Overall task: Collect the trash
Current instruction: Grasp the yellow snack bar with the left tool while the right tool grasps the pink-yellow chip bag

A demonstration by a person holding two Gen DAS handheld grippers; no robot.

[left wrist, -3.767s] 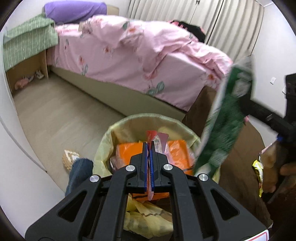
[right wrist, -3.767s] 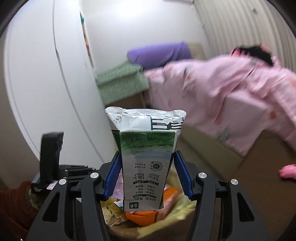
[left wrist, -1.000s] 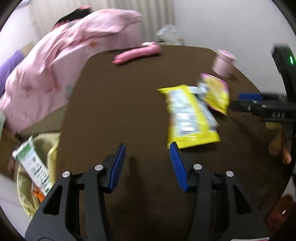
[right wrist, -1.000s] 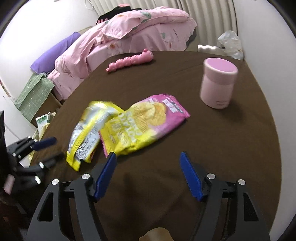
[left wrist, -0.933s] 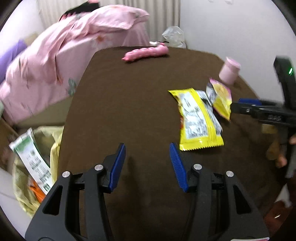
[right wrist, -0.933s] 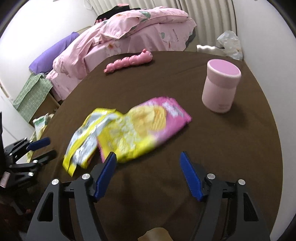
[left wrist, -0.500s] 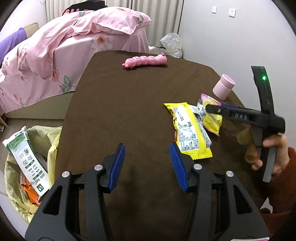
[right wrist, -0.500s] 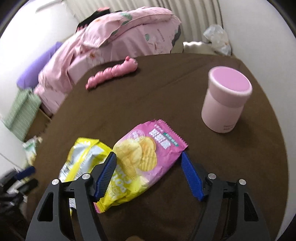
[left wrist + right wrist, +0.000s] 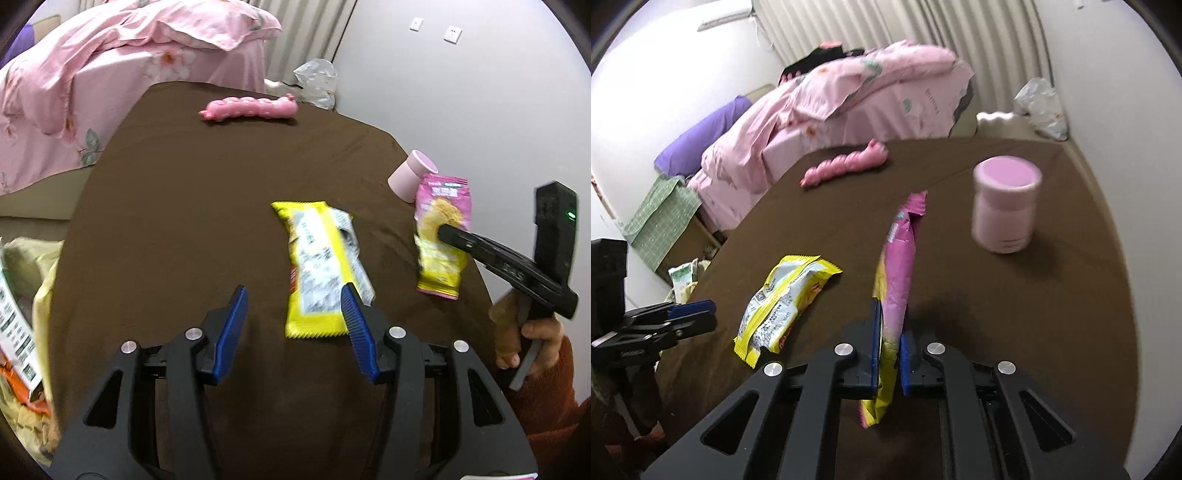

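Observation:
My right gripper [image 9: 888, 332] is shut on a pink and yellow chip bag [image 9: 895, 266] and holds it upright above the brown table [image 9: 1071, 314]. The bag also shows in the left wrist view [image 9: 441, 236], pinched by the right gripper [image 9: 443, 230]. My left gripper [image 9: 293, 302] is open and empty, just short of a yellow snack wrapper [image 9: 317, 266] that lies flat on the table [image 9: 177, 206]. The wrapper also shows in the right wrist view [image 9: 783, 299]. A trash bin with a yellow liner [image 9: 26, 332] stands at the table's left edge, with a green and white carton in it.
A pink cup [image 9: 1004, 208] stands on the table to the right of the held bag. A pink caterpillar toy [image 9: 249, 108] lies at the table's far end. A bed with pink bedding [image 9: 110, 74] stands beyond the table's left side.
My right gripper has shut on the pink chip bag and lifted it off the table. My left gripper has moved closer to the yellow wrapper and stays open.

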